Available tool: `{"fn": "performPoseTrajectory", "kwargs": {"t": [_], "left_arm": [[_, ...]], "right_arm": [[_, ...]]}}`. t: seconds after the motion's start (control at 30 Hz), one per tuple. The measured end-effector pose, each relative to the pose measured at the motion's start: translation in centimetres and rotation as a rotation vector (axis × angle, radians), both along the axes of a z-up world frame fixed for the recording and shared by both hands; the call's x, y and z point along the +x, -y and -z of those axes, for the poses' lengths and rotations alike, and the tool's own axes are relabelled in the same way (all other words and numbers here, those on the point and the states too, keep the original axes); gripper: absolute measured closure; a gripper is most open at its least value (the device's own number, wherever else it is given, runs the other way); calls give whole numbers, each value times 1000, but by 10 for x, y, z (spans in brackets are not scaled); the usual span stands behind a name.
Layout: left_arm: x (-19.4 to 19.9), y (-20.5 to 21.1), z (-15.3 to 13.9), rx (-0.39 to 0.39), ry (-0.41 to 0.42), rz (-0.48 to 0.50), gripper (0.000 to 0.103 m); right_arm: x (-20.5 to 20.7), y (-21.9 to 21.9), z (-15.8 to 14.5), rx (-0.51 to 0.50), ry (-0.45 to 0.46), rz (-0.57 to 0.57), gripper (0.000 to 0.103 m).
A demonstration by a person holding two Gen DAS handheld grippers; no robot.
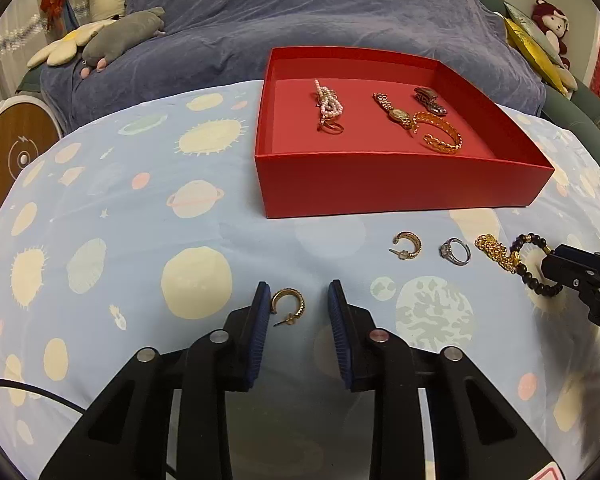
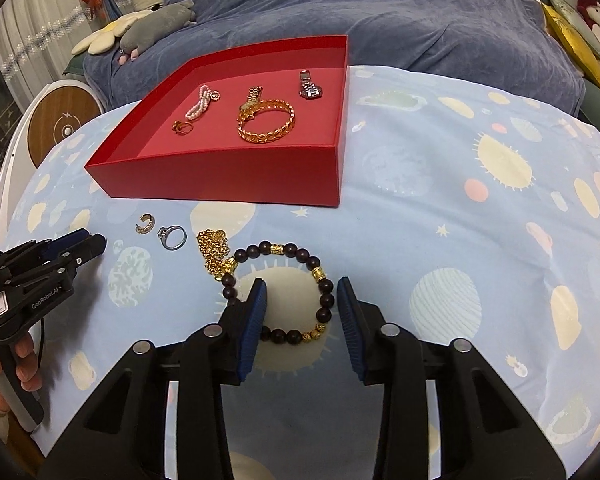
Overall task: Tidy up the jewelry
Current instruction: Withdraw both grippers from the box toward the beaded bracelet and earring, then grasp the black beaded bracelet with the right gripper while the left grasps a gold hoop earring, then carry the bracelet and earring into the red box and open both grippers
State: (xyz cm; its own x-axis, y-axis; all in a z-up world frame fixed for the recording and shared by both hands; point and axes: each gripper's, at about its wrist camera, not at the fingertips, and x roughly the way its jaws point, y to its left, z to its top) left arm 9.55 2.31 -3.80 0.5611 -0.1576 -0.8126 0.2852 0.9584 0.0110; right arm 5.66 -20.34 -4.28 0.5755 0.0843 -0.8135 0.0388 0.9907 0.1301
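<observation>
A gold hoop earring [image 1: 288, 306] lies on the planet-print cloth between the fingers of my left gripper [image 1: 299, 292], close to the left pad; the jaws stand apart around it. My right gripper [image 2: 302, 284] straddles the right side of a dark bead bracelet [image 2: 303, 256] with gold charms: its left finger rests inside the loop and the pads do not press. A second earring [image 1: 408, 245], a silver ring [image 1: 455, 252] and a gold chain [image 1: 496, 250] lie in a row before the red box [image 1: 400, 184].
The red box [image 2: 228, 180] holds a pearl bracelet [image 2: 200, 106], a small ring [image 2: 182, 127], a gold bangle [image 2: 266, 122] and two watches. A blue blanket with plush toys lies behind it. A round wooden-topped device [image 1: 16, 156] stands at the left edge.
</observation>
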Motion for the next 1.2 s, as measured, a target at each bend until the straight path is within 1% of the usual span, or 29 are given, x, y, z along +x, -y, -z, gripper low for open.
{"fn": "performPoseTrajectory", "kwargs": {"t": [0.03, 0.07, 0.17, 0.23, 0.3, 0.43, 0.57, 0.7, 0.8, 0.93, 1.07, 1.13, 1.2], "left_arm": [[0, 0, 0, -5, 0, 4, 84], [0, 0, 0, -6, 0, 10, 88], [0, 2, -1, -7, -1, 15, 89], [-1, 4, -2, -8, -2, 24, 89], [-2, 4, -2, -15, -6, 29, 89], [-4, 3, -4, -49, -30, 35, 89], [-6, 0, -10, -64, -31, 39, 89], [-12, -4, -21, -92, -31, 45, 89], [-17, -7, -35, -112, -22, 54, 89], [-23, -5, -65, -116, 35, 76, 89], [-15, 6, -92, -113, 65, 97, 89], [-4, 14, -104, -100, 81, 101, 89], [10, 23, -114, -103, 90, 108, 89]], "right_arm": [[1, 0, 1, -3, -1, 1, 71], [1, 0, 1, -7, 0, -1, 72], [2, 0, 2, -14, 3, -1, 74], [2, 1, 2, -26, 4, 4, 79], [2, 2, 2, -35, 2, 12, 94], [1, 5, -1, -25, 3, 16, 96], [-4, 2, -13, -13, 31, -5, 96], [-18, 0, -35, 7, 77, -27, 96], [-33, 2, -60, 27, 130, -42, 96], [-45, 5, -98, 34, 217, -51, 96], [-33, 5, -130, 50, 272, -72, 96], [-18, 4, -142, 50, 290, -80, 96], [0, 1, -152, 34, 312, -85, 96]]}}
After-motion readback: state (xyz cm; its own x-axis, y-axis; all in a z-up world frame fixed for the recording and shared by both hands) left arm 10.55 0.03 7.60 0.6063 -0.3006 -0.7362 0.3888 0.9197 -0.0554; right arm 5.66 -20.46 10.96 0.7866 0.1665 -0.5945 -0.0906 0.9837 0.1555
